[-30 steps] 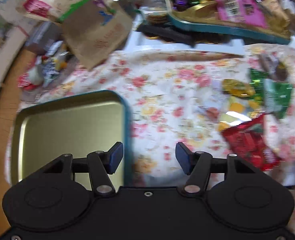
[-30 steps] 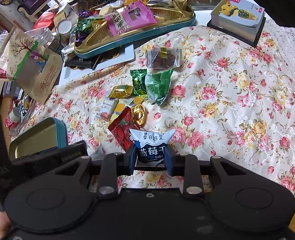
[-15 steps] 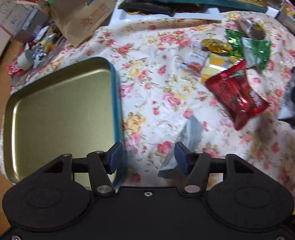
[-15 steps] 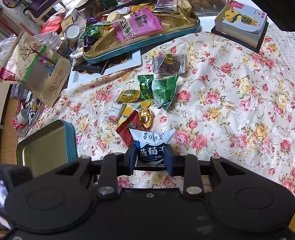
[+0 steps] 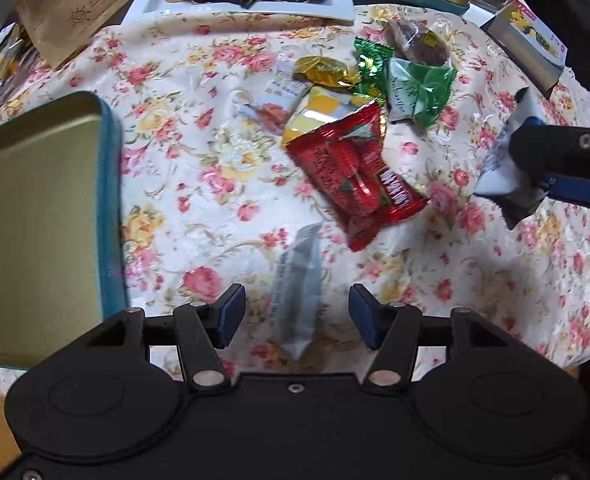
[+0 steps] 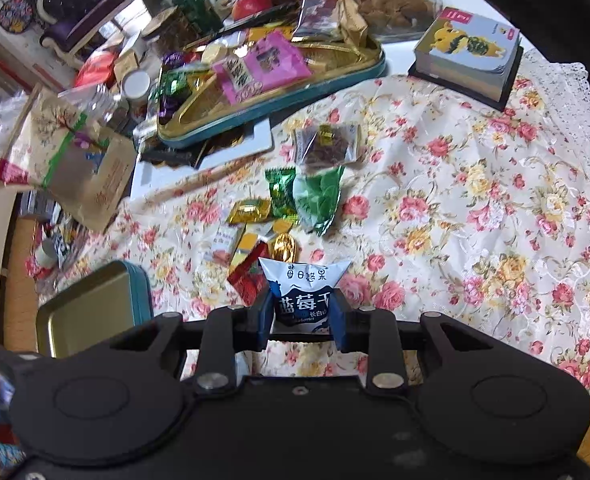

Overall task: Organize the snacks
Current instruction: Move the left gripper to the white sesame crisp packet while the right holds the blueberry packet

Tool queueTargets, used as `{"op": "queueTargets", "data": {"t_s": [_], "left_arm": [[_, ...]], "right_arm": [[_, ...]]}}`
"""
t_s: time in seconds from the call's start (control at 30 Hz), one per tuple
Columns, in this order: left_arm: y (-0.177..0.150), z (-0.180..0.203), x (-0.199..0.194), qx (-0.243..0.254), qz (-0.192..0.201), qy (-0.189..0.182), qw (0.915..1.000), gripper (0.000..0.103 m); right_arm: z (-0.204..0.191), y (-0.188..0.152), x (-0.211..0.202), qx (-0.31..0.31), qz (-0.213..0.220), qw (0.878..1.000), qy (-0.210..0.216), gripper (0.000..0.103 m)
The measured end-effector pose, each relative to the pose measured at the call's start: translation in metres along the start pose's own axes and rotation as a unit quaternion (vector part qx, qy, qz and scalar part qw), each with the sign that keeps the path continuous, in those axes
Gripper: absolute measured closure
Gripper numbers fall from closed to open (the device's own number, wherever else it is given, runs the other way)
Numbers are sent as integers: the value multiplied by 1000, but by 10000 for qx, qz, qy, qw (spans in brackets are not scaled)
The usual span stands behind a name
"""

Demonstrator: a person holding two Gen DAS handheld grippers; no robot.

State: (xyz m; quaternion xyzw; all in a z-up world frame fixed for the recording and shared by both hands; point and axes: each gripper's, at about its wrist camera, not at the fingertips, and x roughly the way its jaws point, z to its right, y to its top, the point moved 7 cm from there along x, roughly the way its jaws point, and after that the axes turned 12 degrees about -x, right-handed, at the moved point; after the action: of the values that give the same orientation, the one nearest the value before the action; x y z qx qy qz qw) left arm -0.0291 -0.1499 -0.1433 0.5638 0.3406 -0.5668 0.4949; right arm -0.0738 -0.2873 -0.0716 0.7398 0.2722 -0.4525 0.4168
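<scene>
A: Snacks first: where's the empty gold tin tray with teal rim (image 5: 107, 184)?

B: Left of the spread-jawed left gripper (image 5: 293, 316), whose grey-white oblong sachet (image 5: 299, 292) lies lengthwise between its fingers.

A: Right gripper (image 6: 301, 316)?

B: Clamped on the blue-white blueberry packet (image 6: 305, 292).

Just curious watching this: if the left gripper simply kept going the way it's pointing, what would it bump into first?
Probably the pale grey-white snack packet lying between the open left gripper fingers; beyond it lies the red strawberry packet. Depth is hard to judge.
</scene>
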Motion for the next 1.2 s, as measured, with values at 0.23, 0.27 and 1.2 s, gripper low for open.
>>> {"op": "queueTargets", "data": {"t_s": [0.23, 0.27, 1.2], "left_arm": [[0, 19, 16, 103, -6, -55, 9999, 42], [-1, 22, 16, 61, -31, -78, 9999, 42], [-4, 17, 18, 459, 275, -183, 9984, 41]], "right_arm": [[20, 7, -14, 295, 149, 9994, 29, 71], [21, 7, -15, 310, 166, 9994, 36, 71], [18, 4, -21, 53, 354, 9992, 167, 71]]}}
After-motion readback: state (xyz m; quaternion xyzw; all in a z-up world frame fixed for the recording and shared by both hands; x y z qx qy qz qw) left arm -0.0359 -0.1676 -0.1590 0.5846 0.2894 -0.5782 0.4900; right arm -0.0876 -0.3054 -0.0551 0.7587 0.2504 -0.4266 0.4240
